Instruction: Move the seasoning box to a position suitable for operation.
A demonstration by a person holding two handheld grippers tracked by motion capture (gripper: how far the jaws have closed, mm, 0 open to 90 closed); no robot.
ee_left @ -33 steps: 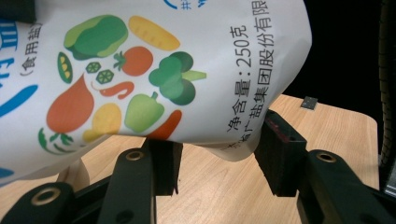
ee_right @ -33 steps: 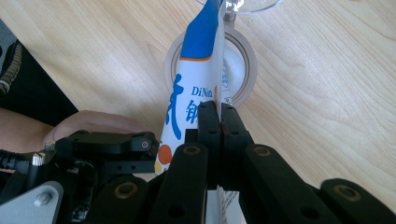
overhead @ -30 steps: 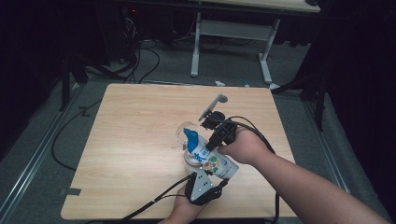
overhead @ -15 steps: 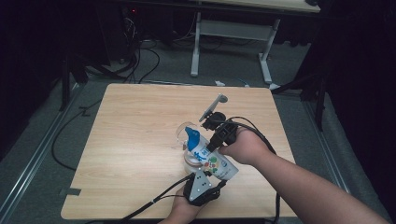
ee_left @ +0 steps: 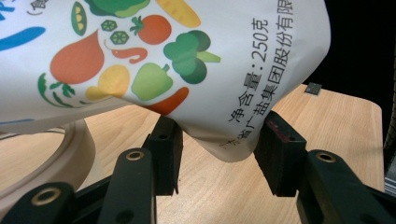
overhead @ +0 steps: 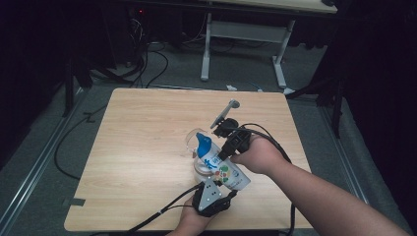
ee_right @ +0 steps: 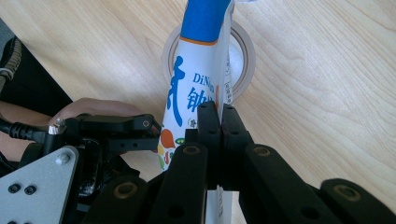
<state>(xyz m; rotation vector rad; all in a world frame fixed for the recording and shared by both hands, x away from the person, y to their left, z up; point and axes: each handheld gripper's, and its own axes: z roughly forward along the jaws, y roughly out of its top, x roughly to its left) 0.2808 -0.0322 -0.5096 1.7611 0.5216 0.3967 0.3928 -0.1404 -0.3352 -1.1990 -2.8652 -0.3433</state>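
Observation:
A white pouch (overhead: 221, 169) printed with vegetables and capped in blue leans at a slant, its blue end over a clear glass (overhead: 194, 140) on the wooden table (overhead: 137, 147). At the near edge, my left gripper (overhead: 223, 186) is shut on the pouch's bottom corner. Its two pads (ee_left: 164, 154) press either side of the pouch (ee_left: 187, 56), and the glass rim (ee_left: 70, 149) curves at lower left. My right gripper (overhead: 223, 155) comes in from the right. Its jaws (ee_right: 220, 116) are pinched on the thin side seam of the pouch (ee_right: 196, 70), above the glass (ee_right: 245, 51).
A small grey metal piece (overhead: 223, 112) lies just beyond the right gripper. A dark square tab (ee_left: 314, 88) sits near the table's edge. Behind the table stand white desk legs (overhead: 206, 49), with cables (overhead: 147, 64) on the floor.

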